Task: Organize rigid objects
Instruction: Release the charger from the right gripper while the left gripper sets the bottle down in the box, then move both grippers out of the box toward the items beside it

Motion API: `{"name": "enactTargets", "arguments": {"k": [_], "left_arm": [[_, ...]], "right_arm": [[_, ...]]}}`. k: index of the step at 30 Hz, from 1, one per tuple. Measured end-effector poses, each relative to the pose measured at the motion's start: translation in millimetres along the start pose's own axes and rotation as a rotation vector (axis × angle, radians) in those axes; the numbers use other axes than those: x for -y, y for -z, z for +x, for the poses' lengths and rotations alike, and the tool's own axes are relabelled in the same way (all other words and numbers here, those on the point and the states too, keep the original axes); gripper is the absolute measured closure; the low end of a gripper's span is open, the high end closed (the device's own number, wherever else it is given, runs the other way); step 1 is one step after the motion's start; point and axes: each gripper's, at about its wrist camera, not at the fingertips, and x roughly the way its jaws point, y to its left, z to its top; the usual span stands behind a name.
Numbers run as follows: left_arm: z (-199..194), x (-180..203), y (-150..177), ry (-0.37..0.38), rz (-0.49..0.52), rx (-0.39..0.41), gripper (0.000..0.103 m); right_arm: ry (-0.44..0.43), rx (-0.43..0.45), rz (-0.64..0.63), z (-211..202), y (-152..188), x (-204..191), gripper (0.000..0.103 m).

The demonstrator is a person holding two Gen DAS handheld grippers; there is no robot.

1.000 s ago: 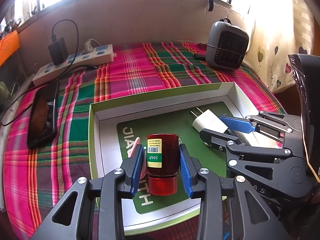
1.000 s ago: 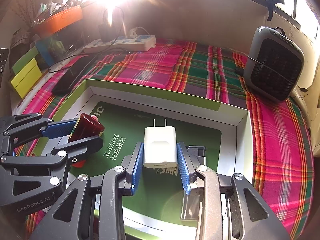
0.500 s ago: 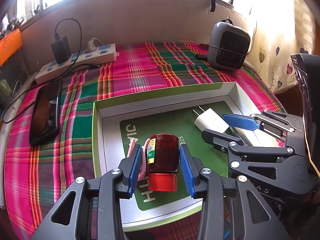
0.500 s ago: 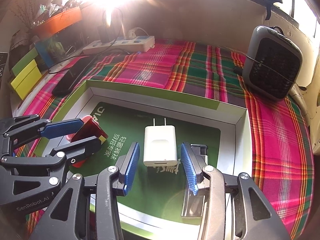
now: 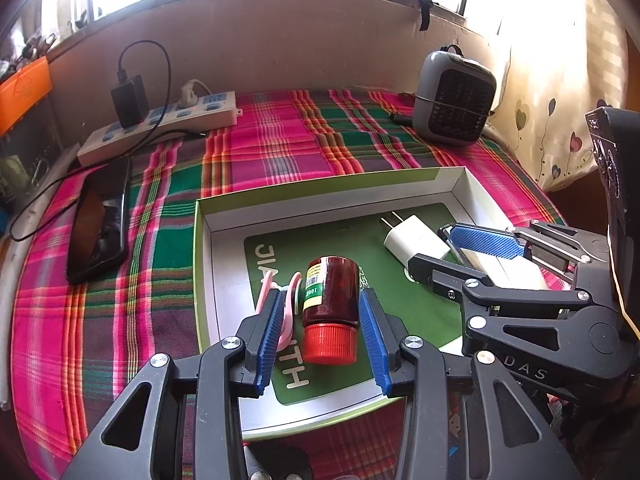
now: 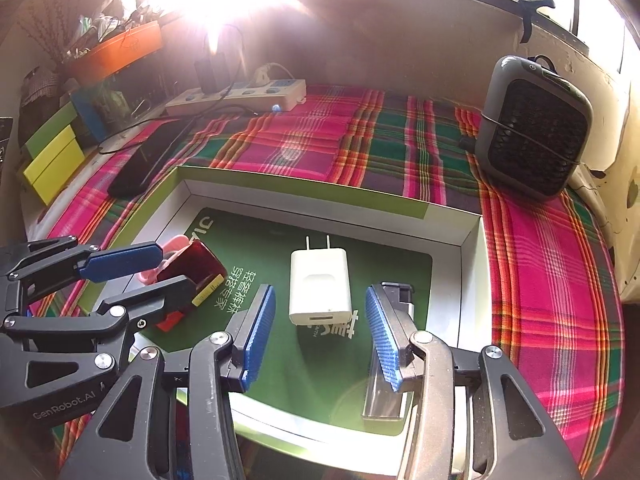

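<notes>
A shallow green-rimmed box [image 5: 320,194] lies on the plaid cloth. In it a dark red bottle [image 5: 330,300] with a red cap lies on its side, next to a pink clip [image 5: 286,308]. My left gripper [image 5: 324,338] is open, its pads either side of the bottle with small gaps. A white charger plug [image 6: 319,286] lies flat in the box [image 6: 304,186] between the pads of my right gripper [image 6: 318,336], which is open and clear of it. A silver lighter [image 6: 390,356] lies under the right finger. The bottle [image 6: 192,268] and left gripper show at the left of the right wrist view.
A grey mini heater [image 5: 454,98] stands at the back right. A white power strip [image 5: 160,128] with a black adapter lies at the back left. A black phone [image 5: 100,220] lies left of the box. Yellow and green boxes [image 6: 52,156] and an orange planter [image 6: 116,52] line the left edge.
Both grippers opened. The left let go of the bottle, which now lies in the box. The right let go of the charger plug and drew back a little.
</notes>
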Motion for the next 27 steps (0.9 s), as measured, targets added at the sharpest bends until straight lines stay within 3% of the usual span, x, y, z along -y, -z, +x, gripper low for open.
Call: {"name": "enactTargets", "arguments": {"k": [3, 14, 27], "left_arm": [[-7, 0, 1, 0.001, -0.008, 0.019, 0.055], [-29, -1, 9, -0.003, -0.024, 0.050, 0.055], [-61, -6, 31, -0.061, -0.050, 0.094, 0.055]], "right_arm": [[-0.001, 0.009, 0.005, -5, 2, 0, 0.055], [0.002, 0.038, 0.019, -23, 7, -3, 0.055], [0.023, 0.083, 0.043, -55, 25, -1, 0.054]]}}
